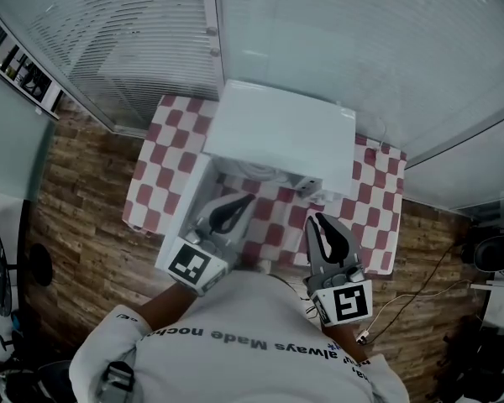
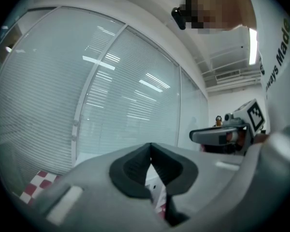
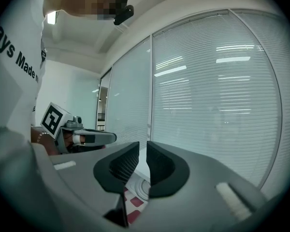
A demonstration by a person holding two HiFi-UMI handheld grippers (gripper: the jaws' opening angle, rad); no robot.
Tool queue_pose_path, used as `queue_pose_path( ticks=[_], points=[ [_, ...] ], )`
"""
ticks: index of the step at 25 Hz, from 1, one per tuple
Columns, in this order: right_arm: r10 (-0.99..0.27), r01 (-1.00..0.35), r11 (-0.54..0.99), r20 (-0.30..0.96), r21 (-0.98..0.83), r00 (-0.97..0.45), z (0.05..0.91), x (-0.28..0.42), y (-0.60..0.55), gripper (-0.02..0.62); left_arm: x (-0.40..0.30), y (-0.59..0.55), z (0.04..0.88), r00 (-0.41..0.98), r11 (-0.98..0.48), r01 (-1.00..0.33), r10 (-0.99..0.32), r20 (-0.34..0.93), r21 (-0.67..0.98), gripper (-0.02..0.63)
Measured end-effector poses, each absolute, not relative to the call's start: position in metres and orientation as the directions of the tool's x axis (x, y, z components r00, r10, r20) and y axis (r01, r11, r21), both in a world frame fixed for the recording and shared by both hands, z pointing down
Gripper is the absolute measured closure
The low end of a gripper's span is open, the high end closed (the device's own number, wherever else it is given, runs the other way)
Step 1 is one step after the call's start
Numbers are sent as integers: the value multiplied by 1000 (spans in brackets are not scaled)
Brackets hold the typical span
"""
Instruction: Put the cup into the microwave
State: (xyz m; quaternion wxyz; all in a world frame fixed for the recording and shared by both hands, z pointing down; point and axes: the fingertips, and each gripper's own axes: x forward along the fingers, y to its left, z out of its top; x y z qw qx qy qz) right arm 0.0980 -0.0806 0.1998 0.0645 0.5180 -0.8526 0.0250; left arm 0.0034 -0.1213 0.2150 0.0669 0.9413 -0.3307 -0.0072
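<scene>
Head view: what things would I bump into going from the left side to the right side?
Wooden floor → left hand-held gripper → right hand-held gripper → white cable lying on the floor.

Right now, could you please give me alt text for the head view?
A person in a white shirt holds the grey left gripper and right gripper over a red-and-white checked table bearing a white box-shaped microwave, its door open leftward. No cup shows.
</scene>
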Motion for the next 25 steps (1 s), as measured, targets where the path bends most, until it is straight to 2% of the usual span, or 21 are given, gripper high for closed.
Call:
queue_pose_path(
  ticks=[25],
  points=[
    [-893,-899,438,123,8,-434,201,95,-85,549,-3,-119,226,784,-773,-617,-621,28,148,603]
  ],
)
